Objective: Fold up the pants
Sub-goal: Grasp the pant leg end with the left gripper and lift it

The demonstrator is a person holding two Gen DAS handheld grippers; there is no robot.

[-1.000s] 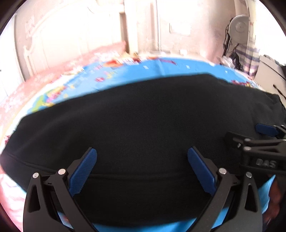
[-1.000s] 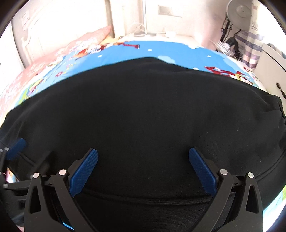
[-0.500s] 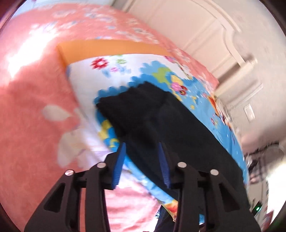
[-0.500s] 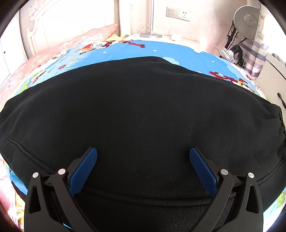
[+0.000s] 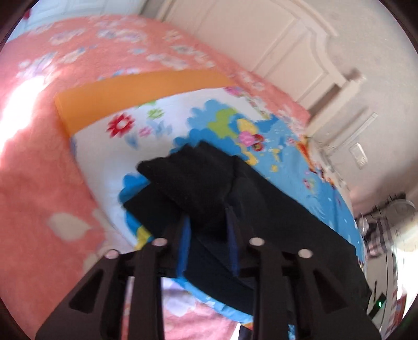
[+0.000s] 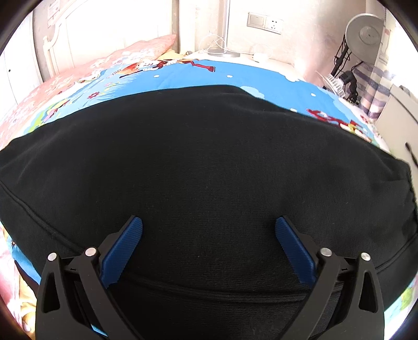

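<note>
L gripper point(image 5: 207, 222) rolled, seemingly pinching pants point(image 5: 198, 183); R gripper point(image 6: 209, 230) closing.

Blue cartoon-print sheet point(image 6: 274, 86) over pink floral bedding point(image 5: 39, 183), white fan point(image 6: 365, 34) near wall socket point(image 6: 265, 19)

Left gripper point(image 5: 209, 230) now at the pants' point(image 5: 198, 180) leg end rather than mid-garment, cuff raised between its opening jaws, right gripper point(image 6: 209, 243) jaws closing slightly over fabric.
</note>
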